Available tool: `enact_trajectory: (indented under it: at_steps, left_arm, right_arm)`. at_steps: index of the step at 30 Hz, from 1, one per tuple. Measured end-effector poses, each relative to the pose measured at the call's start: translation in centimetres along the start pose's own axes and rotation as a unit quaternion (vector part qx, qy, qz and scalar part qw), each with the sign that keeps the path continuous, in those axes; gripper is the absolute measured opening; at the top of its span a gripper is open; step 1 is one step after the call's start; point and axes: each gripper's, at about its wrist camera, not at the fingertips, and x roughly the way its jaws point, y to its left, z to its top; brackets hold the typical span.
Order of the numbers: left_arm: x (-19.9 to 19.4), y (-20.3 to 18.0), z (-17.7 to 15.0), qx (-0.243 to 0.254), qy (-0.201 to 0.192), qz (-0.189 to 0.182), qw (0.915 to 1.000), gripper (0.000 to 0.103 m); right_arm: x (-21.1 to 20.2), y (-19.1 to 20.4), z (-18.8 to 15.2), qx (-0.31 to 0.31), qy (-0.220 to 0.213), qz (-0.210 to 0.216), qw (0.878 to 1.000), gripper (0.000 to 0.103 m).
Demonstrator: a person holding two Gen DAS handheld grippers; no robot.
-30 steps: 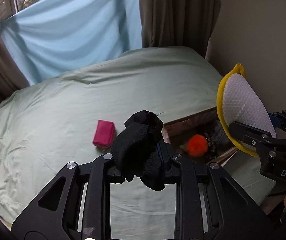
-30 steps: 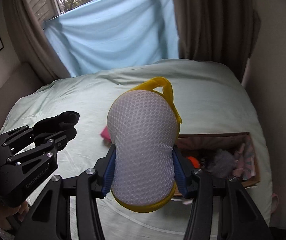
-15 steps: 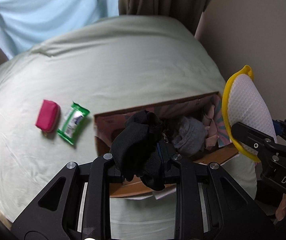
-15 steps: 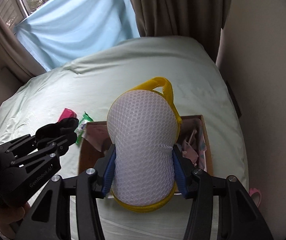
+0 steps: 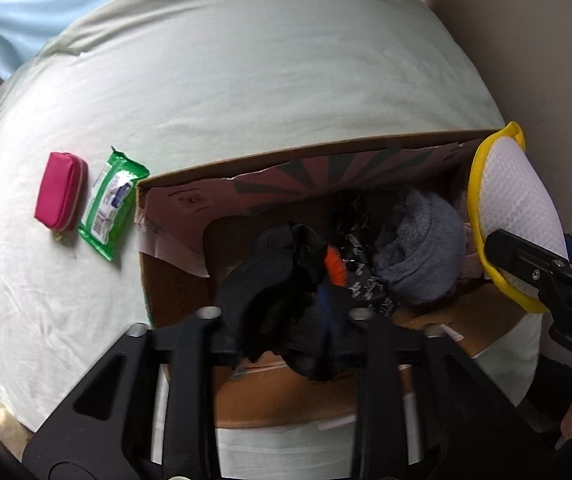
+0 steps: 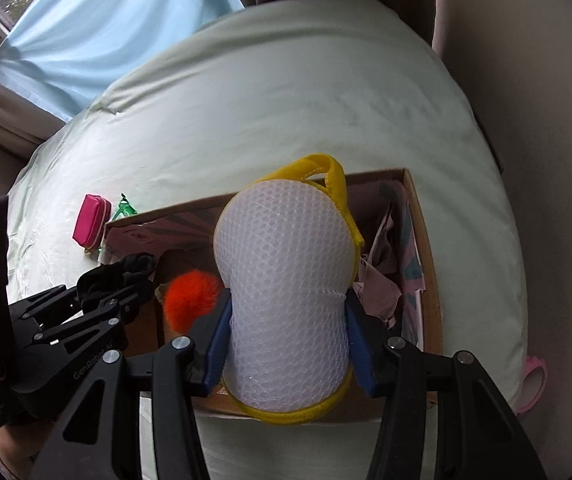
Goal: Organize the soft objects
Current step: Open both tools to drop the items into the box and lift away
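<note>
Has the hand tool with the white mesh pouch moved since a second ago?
Yes. The right gripper has come forward and down with the white mesh pouch: it now hangs over the cardboard box, which earlier lay ahead on the bed. Its fingers have just been opening.

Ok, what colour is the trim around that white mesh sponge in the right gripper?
Yellow. The trim and loop on the mesh sponge show best in the right wrist view.
</note>
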Motion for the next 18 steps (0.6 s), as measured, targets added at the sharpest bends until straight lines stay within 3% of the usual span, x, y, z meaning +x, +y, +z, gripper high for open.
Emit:
enact_trajectory:
  at_steps: [1, 2, 3, 4, 11, 18]
  left_arm:
    - [0.0, 0.0, 0.0, 0.002, 0.003, 0.006, 1.0000, 0.082]
    - [0.0, 0.0, 0.0, 0.004, 0.006, 0.013, 0.9999, 0.097]
    - [-0.2, 0.1, -0.1, 0.008, 0.003, 0.020, 0.9998, 0.103]
    - [-0.2, 0.1, -0.2, 0.013, 0.005, 0.023, 0.9996, 0.103]
    - [-0.6, 0.7, -1.0, 0.018, 0.017, 0.014, 0.9996, 0.103]
    - [-2.6, 0.0, -1.2, 0.028, 0.004, 0.010, 0.9995, 0.103]
  right_arm:
    - [0.3, -0.2, 0.0, 0.007, 0.005, 0.001, 1.000, 0.066]
    - [0.4, -0.4, 0.0, 0.013, 0.007, 0.001, 1.000, 0.073]
    - [0.4, -0.6, 0.0, 0.018, 0.007, 0.003, 1.000, 0.088]
    - [0.3, -1.0, 0.0, 0.028, 0.002, 0.006, 1.000, 0.095]
    - [-0.2, -1.4, -0.1, 0.035, 0.000, 0.001, 0.999, 0.095]
    - [-0.7, -0.5, 0.0, 0.016, -0.014, 0.001, 1.000, 0.095]
